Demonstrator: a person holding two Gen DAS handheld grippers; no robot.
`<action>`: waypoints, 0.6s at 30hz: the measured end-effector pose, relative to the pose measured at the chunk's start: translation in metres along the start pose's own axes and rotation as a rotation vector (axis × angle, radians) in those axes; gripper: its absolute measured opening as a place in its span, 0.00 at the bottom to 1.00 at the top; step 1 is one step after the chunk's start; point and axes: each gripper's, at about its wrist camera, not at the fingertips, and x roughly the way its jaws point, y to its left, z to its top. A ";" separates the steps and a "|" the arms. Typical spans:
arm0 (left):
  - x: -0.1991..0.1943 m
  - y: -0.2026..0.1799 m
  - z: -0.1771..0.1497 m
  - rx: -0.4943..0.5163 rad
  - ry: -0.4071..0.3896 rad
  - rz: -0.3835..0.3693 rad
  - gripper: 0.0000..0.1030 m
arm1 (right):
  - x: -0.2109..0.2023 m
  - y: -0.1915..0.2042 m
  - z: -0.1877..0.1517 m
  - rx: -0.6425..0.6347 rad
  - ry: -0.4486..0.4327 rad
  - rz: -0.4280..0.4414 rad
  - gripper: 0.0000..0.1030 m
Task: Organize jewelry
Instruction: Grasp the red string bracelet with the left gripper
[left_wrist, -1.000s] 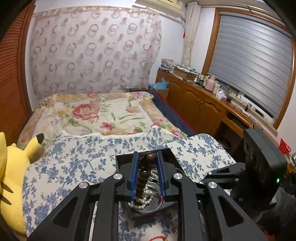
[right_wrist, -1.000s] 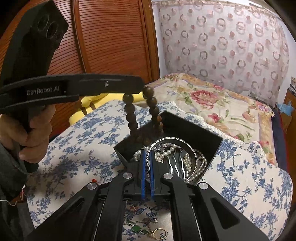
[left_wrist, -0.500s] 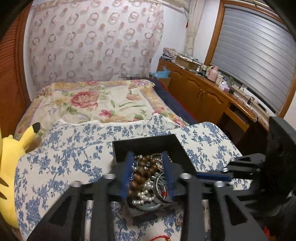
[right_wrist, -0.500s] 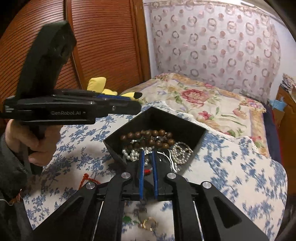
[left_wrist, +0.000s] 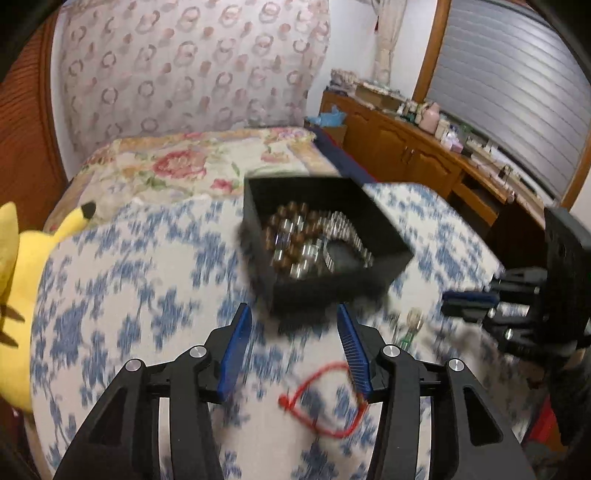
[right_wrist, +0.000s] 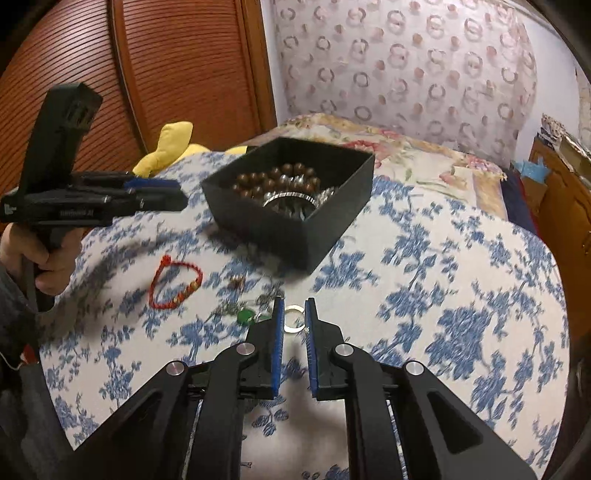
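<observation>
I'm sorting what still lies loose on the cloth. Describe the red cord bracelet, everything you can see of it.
The red cord bracelet is a thin loop of twisted red thread, with a thicker braided stretch along one side that shows orange and yellowish strands and a small knot at one end. It lies flat and slack in an uneven oval on the blue floral cloth, outside the black box and apart from it. Nothing grips it: the left tool hangs open just above it, and it looks blurred there.

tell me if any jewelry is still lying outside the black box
Yes. A red cord bracelet lies loose on the blue floral cloth, and beside it a green-stone piece and a pale ring, all in front of the black box, which already holds beads and bangles.
</observation>
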 end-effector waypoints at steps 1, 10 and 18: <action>0.001 0.000 -0.005 0.001 0.011 0.003 0.45 | 0.001 0.002 -0.001 0.001 0.003 0.003 0.13; 0.005 0.005 -0.030 -0.009 0.063 0.026 0.45 | 0.023 0.014 0.005 -0.018 0.069 0.046 0.13; 0.006 0.002 -0.033 -0.002 0.065 0.026 0.45 | 0.033 0.014 0.004 -0.059 0.115 -0.009 0.11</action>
